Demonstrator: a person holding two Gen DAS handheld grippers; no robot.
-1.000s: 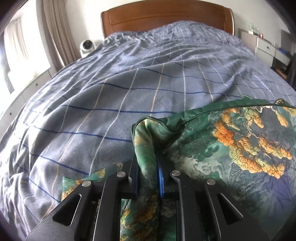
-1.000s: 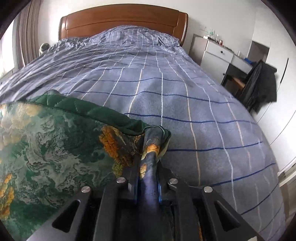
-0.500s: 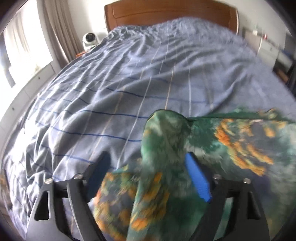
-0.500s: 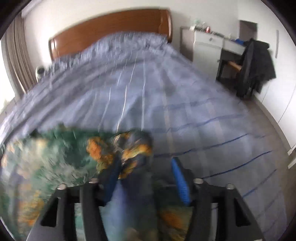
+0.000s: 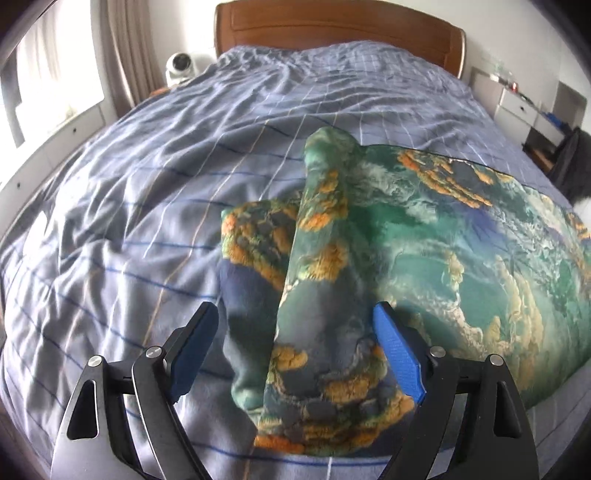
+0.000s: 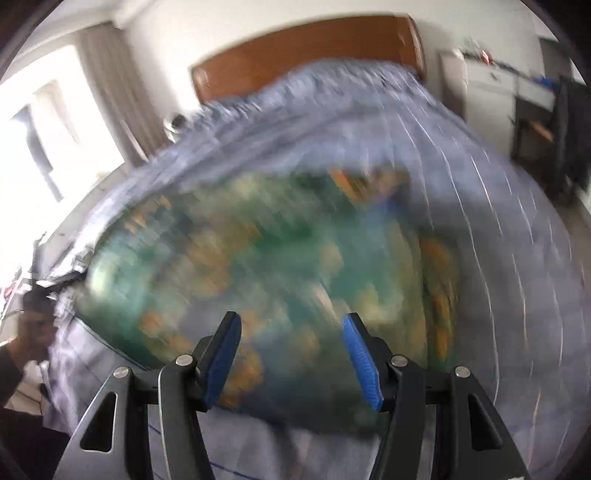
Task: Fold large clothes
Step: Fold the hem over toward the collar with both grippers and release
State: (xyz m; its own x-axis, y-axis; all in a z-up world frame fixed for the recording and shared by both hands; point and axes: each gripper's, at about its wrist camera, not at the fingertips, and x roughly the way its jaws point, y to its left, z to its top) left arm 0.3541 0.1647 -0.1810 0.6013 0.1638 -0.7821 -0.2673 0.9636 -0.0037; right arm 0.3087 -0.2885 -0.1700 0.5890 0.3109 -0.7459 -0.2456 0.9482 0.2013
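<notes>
Motion-blurred green garment (image 6: 280,266) beyond spread right hand-held gripper (image 6: 291,354)

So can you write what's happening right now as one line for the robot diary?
step: fold laid down | left tongs: open | right tongs: open | green printed garment: lying on bed, ungripped | right view: blurred

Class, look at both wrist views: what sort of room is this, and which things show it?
Most likely a bedroom: a bed with checked blue bedding, a wooden headboard and drawers beside it.
</notes>
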